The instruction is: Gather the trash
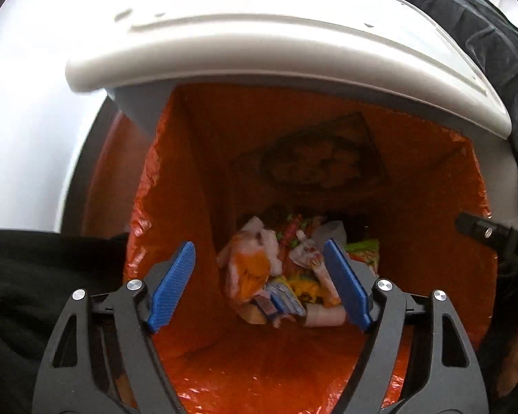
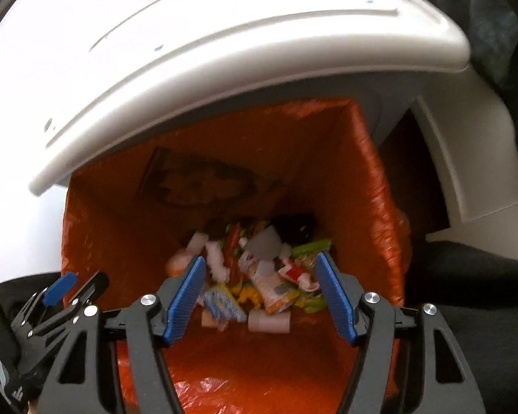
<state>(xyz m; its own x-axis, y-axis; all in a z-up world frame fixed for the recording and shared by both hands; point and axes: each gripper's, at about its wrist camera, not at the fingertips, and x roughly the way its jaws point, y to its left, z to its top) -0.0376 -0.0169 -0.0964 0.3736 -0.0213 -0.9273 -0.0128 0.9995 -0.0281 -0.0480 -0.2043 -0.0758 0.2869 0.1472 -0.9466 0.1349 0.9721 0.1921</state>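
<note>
Both grippers hover over an open trash bin lined with an orange bag (image 1: 176,179) (image 2: 373,186). Its white lid (image 1: 259,48) (image 2: 224,51) stands raised behind the opening. A pile of wrappers and crumpled paper (image 1: 279,276) (image 2: 259,272) lies at the bottom of the bag. My left gripper (image 1: 259,286) is open and empty above the pile. My right gripper (image 2: 260,296) is open and empty too. The left gripper also shows at the lower left of the right wrist view (image 2: 69,293), at the bag's rim.
Dark cloth (image 1: 466,34) (image 2: 500,17) hangs at the upper right behind the lid. Black fabric (image 1: 34,276) (image 2: 466,293) lies beside the bin on both sides. A white surface (image 1: 24,120) shows to the left.
</note>
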